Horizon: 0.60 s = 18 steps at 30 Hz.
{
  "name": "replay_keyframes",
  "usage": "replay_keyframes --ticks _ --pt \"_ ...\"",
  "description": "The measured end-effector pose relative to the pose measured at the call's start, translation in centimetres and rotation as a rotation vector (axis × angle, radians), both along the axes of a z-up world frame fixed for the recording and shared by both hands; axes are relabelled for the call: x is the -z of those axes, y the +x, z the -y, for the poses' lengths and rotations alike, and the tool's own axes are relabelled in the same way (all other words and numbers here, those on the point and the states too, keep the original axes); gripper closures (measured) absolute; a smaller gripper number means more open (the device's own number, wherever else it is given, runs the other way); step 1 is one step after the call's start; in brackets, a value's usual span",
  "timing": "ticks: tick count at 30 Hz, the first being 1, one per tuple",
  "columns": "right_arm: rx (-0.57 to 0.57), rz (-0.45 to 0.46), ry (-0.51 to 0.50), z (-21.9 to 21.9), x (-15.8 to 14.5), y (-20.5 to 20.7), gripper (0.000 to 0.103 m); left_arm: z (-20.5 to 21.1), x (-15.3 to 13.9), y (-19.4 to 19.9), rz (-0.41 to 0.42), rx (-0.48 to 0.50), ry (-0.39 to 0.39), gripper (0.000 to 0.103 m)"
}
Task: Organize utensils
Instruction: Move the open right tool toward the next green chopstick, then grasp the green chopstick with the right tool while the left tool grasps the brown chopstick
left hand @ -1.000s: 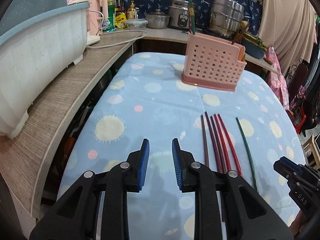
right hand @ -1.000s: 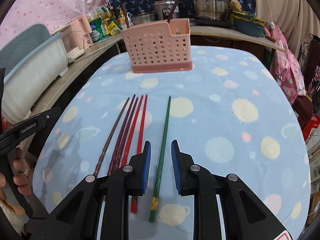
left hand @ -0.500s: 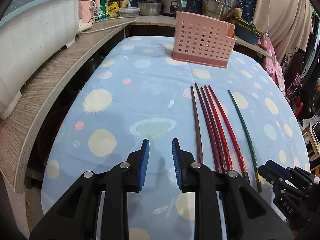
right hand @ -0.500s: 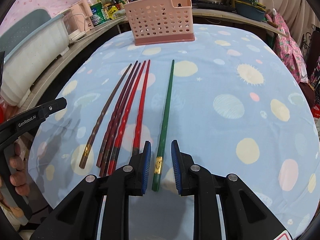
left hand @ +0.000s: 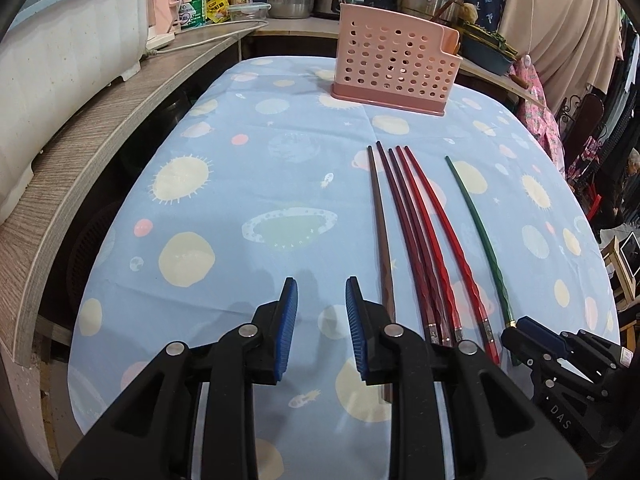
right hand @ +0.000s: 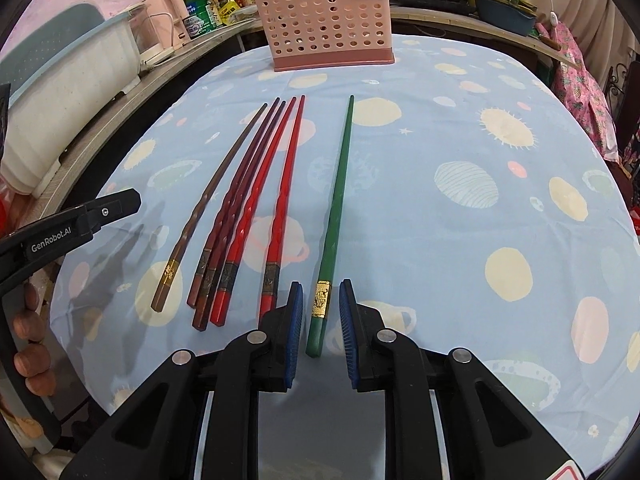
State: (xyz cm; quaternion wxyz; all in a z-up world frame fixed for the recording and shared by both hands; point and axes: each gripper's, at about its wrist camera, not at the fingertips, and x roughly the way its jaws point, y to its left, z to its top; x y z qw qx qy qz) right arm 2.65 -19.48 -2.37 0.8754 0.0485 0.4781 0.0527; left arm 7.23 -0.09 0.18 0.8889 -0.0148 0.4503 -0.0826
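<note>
Several chopsticks lie side by side on the blue planet-print tablecloth (right hand: 460,240): a brown one (right hand: 216,196), dark red and red ones (right hand: 256,200), and a green one (right hand: 336,208) apart to the right. They also show in the left wrist view (left hand: 420,232). My right gripper (right hand: 319,296) is open, its blue pads either side of the green chopstick's gold-banded butt end, not touching it. My left gripper (left hand: 320,292) is open and empty, just left of the brown chopstick (left hand: 380,220). A pink perforated utensil holder (right hand: 328,20) stands at the table's far end.
A wooden shelf (left hand: 100,128) runs along the left with a pale tub (left hand: 60,60) on it. Pots, bottles and jars (left hand: 288,0) line the counter behind the holder. The right gripper's body shows in the left wrist view (left hand: 560,360).
Both grippers have drawn back toward the near table edge. The right gripper's pads now flank the green chopstick's butt end instead of its mid shaft. Both stayed open.
</note>
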Motion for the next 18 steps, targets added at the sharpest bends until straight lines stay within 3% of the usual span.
replay_keyframes --ticks 6,18 --pt "0.01 0.0 -0.008 0.3 0.1 -0.1 0.095 0.2 0.3 -0.7 -0.007 0.01 -0.005 0.067" --pt "0.015 0.001 0.008 0.6 0.0 -0.1 0.096 1.2 0.6 -1.7 -0.018 0.039 -0.007 0.048"
